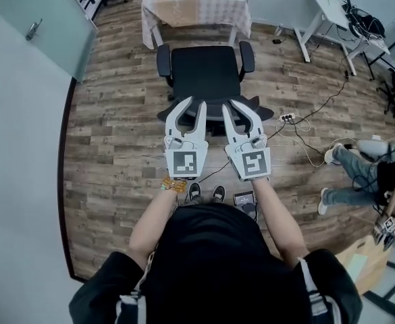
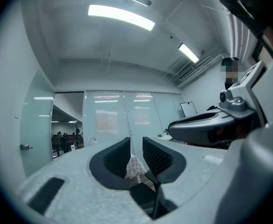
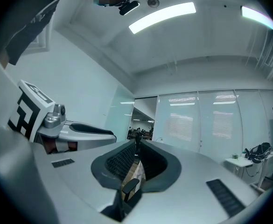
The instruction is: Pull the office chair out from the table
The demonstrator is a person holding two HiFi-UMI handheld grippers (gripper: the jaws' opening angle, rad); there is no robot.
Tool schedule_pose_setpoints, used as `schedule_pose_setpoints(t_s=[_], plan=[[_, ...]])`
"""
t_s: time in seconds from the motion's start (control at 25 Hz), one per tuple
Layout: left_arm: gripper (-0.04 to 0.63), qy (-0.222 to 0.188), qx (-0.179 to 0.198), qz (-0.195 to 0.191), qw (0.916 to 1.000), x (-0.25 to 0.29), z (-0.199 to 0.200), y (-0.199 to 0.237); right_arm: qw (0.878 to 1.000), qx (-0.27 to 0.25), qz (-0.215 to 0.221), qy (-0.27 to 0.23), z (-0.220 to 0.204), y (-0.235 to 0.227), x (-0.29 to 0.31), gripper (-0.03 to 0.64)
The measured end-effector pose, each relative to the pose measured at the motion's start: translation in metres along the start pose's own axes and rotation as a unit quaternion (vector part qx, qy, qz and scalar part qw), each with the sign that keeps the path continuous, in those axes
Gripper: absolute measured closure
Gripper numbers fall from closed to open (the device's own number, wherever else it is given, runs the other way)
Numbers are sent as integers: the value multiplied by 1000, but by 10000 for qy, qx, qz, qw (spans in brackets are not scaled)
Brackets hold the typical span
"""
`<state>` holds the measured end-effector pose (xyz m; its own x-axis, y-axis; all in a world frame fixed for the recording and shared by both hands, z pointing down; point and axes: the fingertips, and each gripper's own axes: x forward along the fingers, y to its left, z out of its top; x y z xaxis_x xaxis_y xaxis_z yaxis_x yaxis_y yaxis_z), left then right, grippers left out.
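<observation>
The black office chair (image 1: 206, 73) stands on the wood floor a little in front of the table with a checked cloth (image 1: 194, 2), its backrest toward me. Both grippers are raised side by side over the backrest, pointing level and touching nothing. The left gripper (image 1: 192, 104) is open, with only air between its pads; past them in the left gripper view show the cloth (image 2: 135, 167) and a chair armrest (image 2: 154, 185). My right gripper (image 1: 233, 104) stands open by a narrow gap and holds nothing; an armrest (image 3: 129, 186) shows below its pads.
A power strip (image 1: 287, 118) and cables lie on the floor right of the chair. A seated person's legs (image 1: 352, 174) are at the right, with a white desk (image 1: 329, 9) behind. A frosted glass wall with a door handle (image 1: 34, 29) runs along the left.
</observation>
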<state>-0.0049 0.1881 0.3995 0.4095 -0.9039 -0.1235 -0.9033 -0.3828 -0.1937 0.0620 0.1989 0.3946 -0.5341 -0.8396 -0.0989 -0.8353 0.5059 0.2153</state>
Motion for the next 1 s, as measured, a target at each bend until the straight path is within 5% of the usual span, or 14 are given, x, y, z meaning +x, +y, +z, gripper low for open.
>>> schedule_pose_setpoints(t_s=[1.0], plan=[[552, 93, -217, 363, 9991, 6, 9, 5, 9995, 169, -161, -208, 18, -10, 9, 594]])
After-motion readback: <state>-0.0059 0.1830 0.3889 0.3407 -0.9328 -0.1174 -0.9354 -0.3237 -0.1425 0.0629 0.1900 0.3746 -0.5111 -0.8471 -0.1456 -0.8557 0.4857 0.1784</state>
